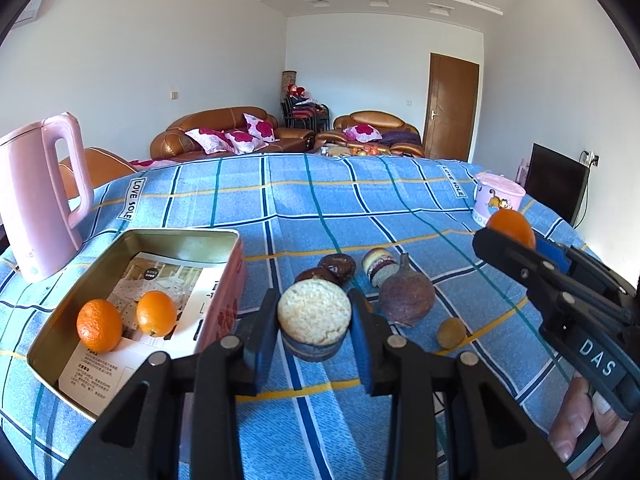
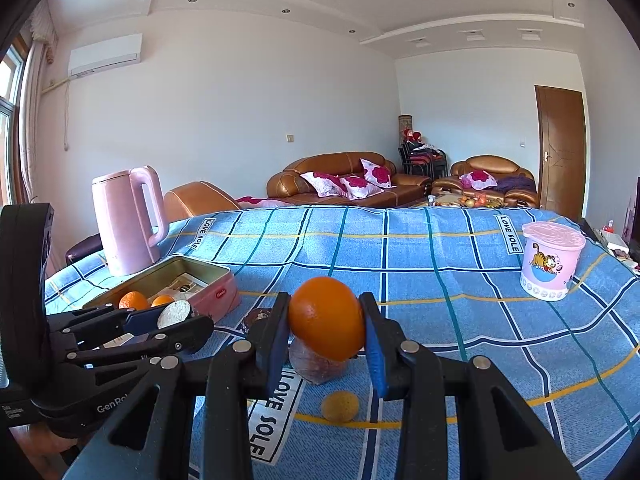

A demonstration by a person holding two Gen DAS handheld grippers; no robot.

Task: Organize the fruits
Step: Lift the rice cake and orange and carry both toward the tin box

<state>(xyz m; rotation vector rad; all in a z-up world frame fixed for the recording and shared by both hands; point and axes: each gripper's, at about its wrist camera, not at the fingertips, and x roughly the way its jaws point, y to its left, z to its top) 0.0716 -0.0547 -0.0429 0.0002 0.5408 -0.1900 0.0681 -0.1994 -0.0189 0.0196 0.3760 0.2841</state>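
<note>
**Both claws loaded, slip and mix-up risks**

Left claw [image 1: 315, 322] clamps a round pale cake [image 1: 314, 312], crumbly top, dark base, held just above the bench [image 1: 304, 200]. Squeeze could crumble it; likely it isn't fruit, so dropping it in the tin [image 1: 224, 276] would be a mistake. Right claw [image 2: 326, 322] pinches an orange [image 2: 326, 318], smooth, waxy, round; it may roll out of the flat pads. The metal tin, paper-lined, sits left with two oranges [image 1: 99, 325] inside. On the checked cloth: a purplish wrinkled fruit [image 1: 407, 300], a small yellow-brown fruit [image 1: 451, 333], dark pastries [image 1: 338, 267]. Claws close together, could collide.
</note>
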